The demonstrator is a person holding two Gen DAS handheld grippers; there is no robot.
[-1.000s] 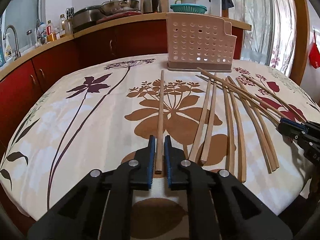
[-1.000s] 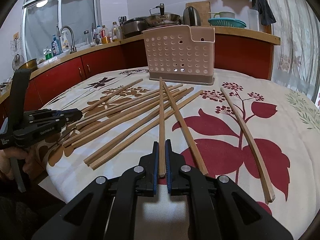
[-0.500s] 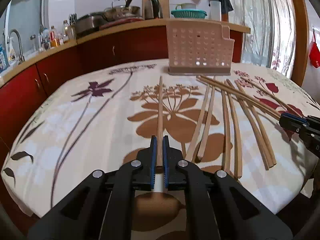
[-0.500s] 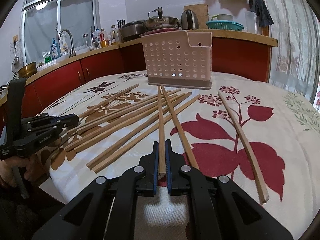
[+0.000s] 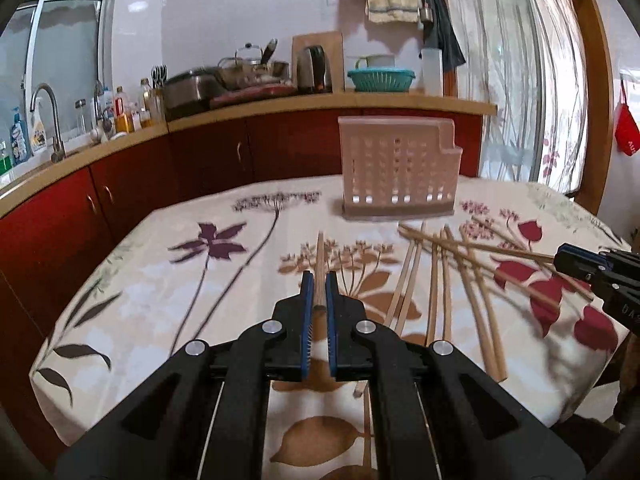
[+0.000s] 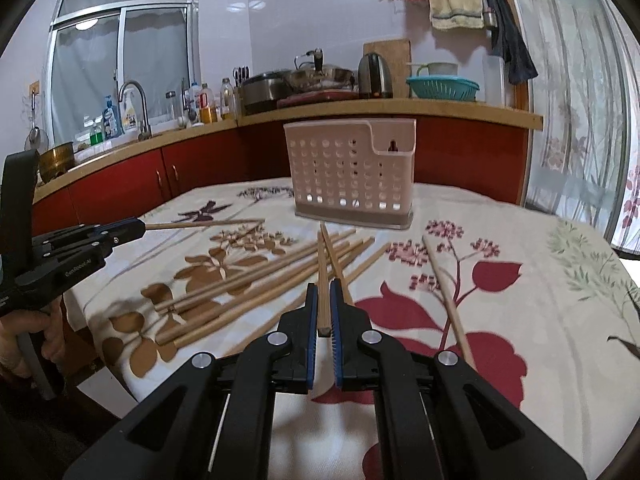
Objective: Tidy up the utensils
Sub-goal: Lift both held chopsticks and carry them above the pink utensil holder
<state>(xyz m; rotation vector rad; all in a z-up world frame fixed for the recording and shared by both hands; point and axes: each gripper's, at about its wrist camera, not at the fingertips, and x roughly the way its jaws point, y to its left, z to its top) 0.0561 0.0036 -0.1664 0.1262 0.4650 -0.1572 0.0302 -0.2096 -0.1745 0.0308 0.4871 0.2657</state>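
My left gripper [image 5: 319, 280] is shut on one wooden chopstick [image 5: 319, 264] and holds it above the table, pointing toward the pink perforated utensil holder [image 5: 396, 168]. My right gripper [image 6: 324, 292] is shut on another chopstick [image 6: 322, 276], also lifted and pointing at the holder [image 6: 352, 172]. Several loose chopsticks [image 5: 444, 280] lie fanned on the floral tablecloth; they also show in the right wrist view [image 6: 256, 284]. One chopstick [image 6: 448, 296] lies apart on the right. The left gripper shows in the right wrist view [image 6: 136, 229], the right gripper in the left wrist view [image 5: 560, 258].
The round table [image 5: 140, 280] with the floral cloth ends close in front of both grippers. Red cabinets and a counter [image 5: 280, 104] with pots, a kettle and a green colander stand behind the holder. A sink with bottles [image 6: 128, 116] is at the left.
Both grippers have lifted with their chopsticks and tilted up, so the chopsticks are off the cloth and the view now shows more of the wall and counter.
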